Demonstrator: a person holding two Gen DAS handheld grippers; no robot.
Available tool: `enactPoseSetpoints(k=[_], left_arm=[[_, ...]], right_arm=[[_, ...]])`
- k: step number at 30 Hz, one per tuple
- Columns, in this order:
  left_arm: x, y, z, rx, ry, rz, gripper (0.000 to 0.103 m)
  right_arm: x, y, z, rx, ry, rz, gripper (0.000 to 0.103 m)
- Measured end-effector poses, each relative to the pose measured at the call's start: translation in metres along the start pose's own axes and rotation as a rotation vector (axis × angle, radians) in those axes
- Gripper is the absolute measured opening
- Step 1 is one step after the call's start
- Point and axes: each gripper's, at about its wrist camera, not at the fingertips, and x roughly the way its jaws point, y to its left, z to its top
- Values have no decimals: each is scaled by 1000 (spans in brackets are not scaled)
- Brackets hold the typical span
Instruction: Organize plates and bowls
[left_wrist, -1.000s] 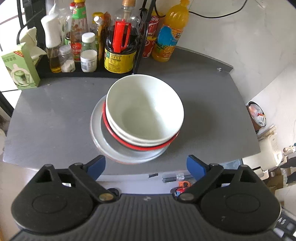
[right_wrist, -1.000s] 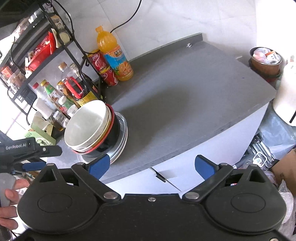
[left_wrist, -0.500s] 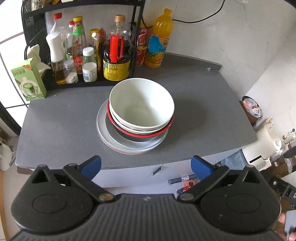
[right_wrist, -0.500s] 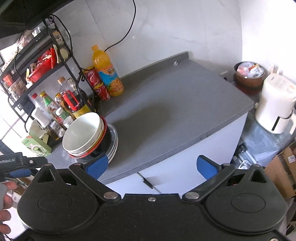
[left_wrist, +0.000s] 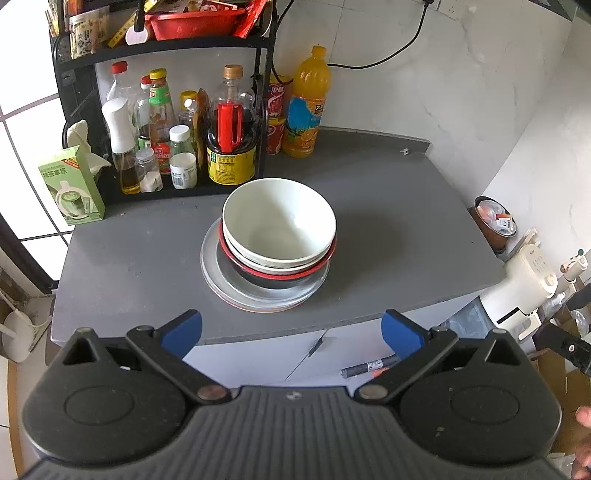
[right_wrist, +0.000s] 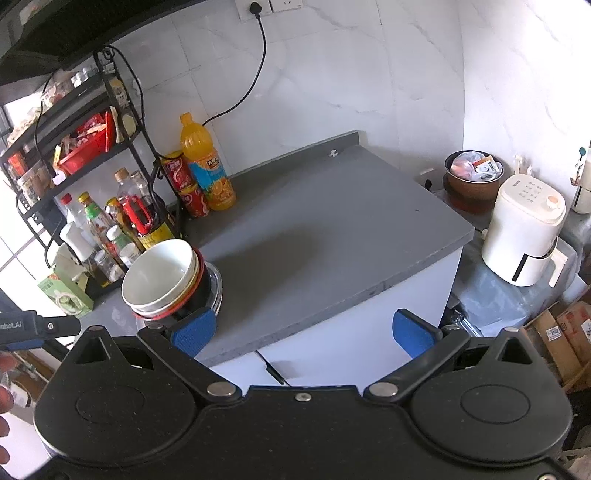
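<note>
- Bowls and plates are sitting in one neat pile near the middle of the grey counter (left_wrist: 388, 206), just in front of the black bottle rack (left_wrist: 166, 55).
- White bowl (left_wrist: 279, 221) is resting on top, inside a red-rimmed black bowl (left_wrist: 273, 275), on flat grey plates (left_wrist: 221, 280).
- Left gripper (left_wrist: 291, 330) is hanging in front of the near edge, spread wide, gripping nothing.
- Right gripper (right_wrist: 301, 328) is hovering to the right of the pile, spread wide too, also empty.
- I think the pile looks done, so both claws should be keeping clear and not bumping it.
</note>
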Motion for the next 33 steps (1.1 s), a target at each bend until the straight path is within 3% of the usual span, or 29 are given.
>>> enactPoseSetpoints(k=[21, 33], left_arm=[[-46, -29, -28, 108, -79, 7, 102], [-47, -20, -37, 111, -74, 17, 102]], right_arm=[[-39, 17, -11, -61, -12, 24, 103], [-43, 30, -16, -94, -27, 16, 103]])
